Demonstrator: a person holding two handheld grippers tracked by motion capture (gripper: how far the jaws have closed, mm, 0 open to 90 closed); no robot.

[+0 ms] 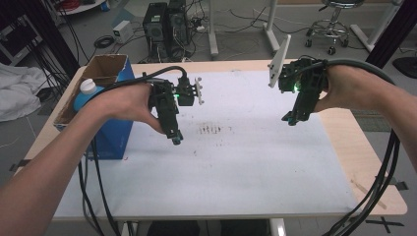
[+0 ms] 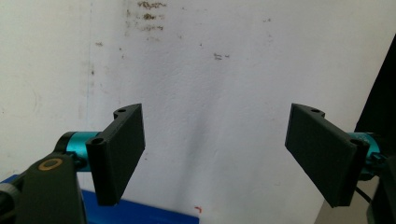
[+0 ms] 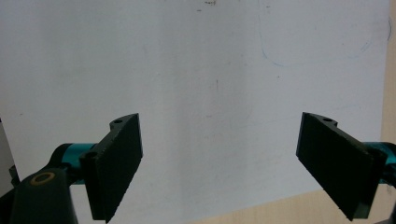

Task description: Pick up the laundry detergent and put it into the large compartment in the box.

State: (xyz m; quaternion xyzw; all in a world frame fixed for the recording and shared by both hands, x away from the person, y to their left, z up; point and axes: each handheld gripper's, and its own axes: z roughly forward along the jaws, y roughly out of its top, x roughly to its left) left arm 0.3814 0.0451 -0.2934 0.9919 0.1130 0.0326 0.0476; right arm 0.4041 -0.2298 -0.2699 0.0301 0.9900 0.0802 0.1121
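Both hands are up over the counter here, each holding a set of black two-jaw tongs, and neither set has anything in it. The left tongs (image 1: 176, 139) hang above the white paper sheet (image 1: 236, 162) that covers most of the light wooden counter (image 1: 344, 128), pointing down, just to the right of the blue cardboard box (image 1: 115, 132). In the left gripper view the jaws stand wide apart with only stained white sheet between them, and a bit of the blue box edge peeks in at the bottom. The right tongs (image 1: 291, 119) hover over the right part of the sheet, well apart from the left ones, also tipped down. Its own view shows the jaws spread wide, empty, with the sheet's edge and bare wood at the bottom. The box sits at the counter's left side, open on top, with a blue bottle with a white cap (image 1: 87, 93) standing inside. There's a smudgy dark patch (image 1: 212, 129) on the sheet between the two tongs.
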